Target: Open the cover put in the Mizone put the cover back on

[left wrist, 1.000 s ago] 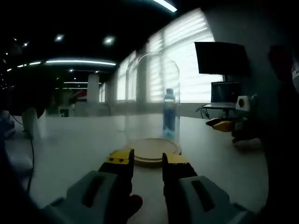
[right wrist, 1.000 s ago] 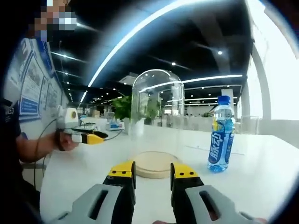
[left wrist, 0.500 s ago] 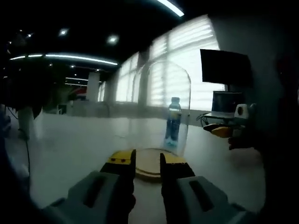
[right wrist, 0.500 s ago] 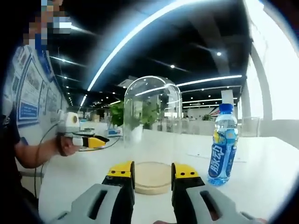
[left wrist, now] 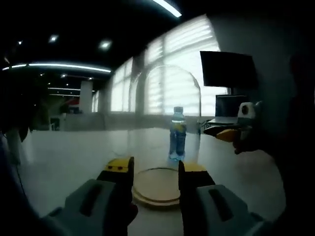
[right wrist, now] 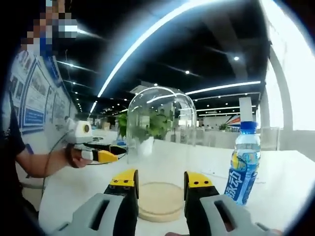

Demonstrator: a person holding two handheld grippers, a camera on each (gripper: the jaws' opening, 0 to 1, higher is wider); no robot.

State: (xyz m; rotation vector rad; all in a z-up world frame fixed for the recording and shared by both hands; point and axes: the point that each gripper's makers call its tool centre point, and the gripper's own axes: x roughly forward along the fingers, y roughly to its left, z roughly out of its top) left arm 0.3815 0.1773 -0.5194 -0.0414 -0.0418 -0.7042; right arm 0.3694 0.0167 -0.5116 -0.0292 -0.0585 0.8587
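A clear glass dome cover (left wrist: 165, 113) stands upright on a round wooden base (left wrist: 155, 186) on the white table (left wrist: 64, 157). The Mizone bottle (left wrist: 177, 140), blue-labelled with a blue cap, stands on the table behind the dome, outside it. My left gripper (left wrist: 155, 169) is open, its yellow-tipped jaws either side of the base's near edge. In the right gripper view the dome (right wrist: 160, 137) and base (right wrist: 160, 201) sit straight ahead with the bottle (right wrist: 243, 169) to their right. My right gripper (right wrist: 161, 181) is open, its jaws flanking the base. Nothing is gripped.
The right gripper (left wrist: 231, 132) shows at the right of the left gripper view, below a dark monitor (left wrist: 226, 69). The left gripper (right wrist: 96, 155), held in a person's hand, shows at the left of the right gripper view. Windows with blinds lie behind the table.
Both grippers have come nearer to the dome and their jaws have spread wider. The dome, base and bottle have stayed where they were on the table.
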